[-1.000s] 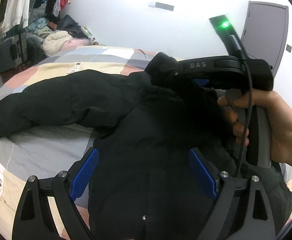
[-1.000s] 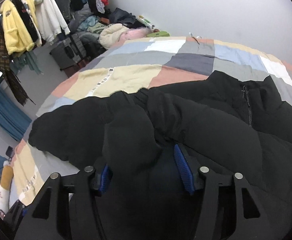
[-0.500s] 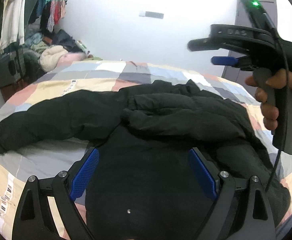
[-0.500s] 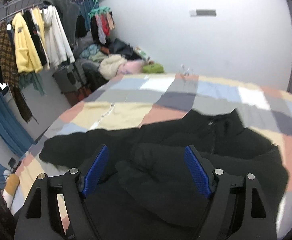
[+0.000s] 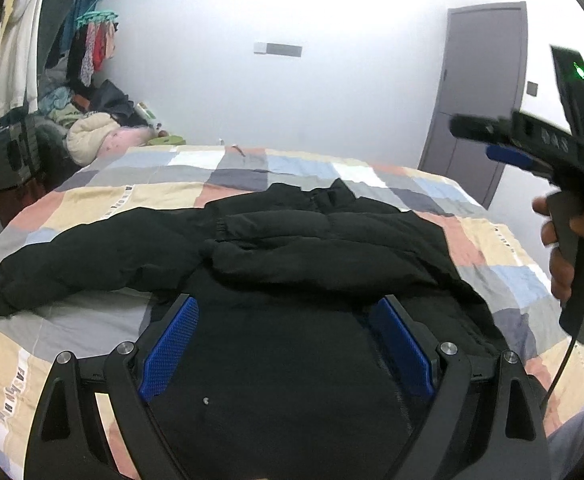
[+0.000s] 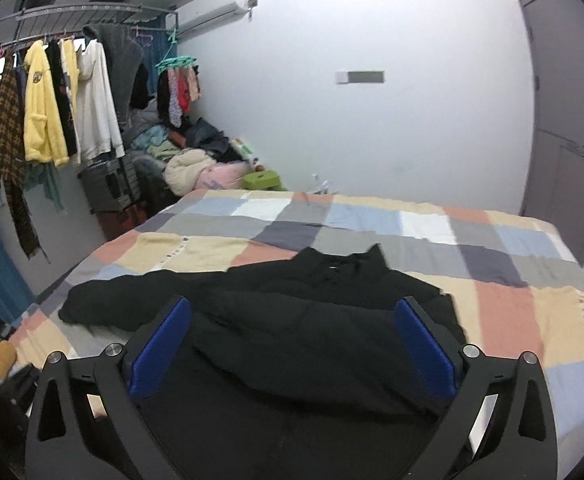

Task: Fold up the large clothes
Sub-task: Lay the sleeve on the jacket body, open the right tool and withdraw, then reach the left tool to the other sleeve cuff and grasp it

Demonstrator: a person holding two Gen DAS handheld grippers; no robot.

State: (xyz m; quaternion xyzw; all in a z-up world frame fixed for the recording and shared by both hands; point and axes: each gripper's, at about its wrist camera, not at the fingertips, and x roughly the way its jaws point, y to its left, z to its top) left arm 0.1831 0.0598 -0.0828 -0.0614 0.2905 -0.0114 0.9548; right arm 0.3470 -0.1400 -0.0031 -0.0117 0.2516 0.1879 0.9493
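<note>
— Where is the garment?

— The black padded winter jacket (image 5: 324,264) lies flat across the middle of the patchwork quilt in pastel squares (image 5: 104,200), collar toward the top of the frame. One sleeve is laid across the chest so the bulk stays inside the outline; the other sleeve (image 5: 72,256) stretches to the left edge, not yet folded.

— And your tongs?

— My left gripper (image 5: 288,342) hovers over the hem, blue pads wide apart, holding nothing. My right gripper (image 6: 290,346) is likewise spread and empty (raised clear, I judge, to let the sleeve settle).
</note>
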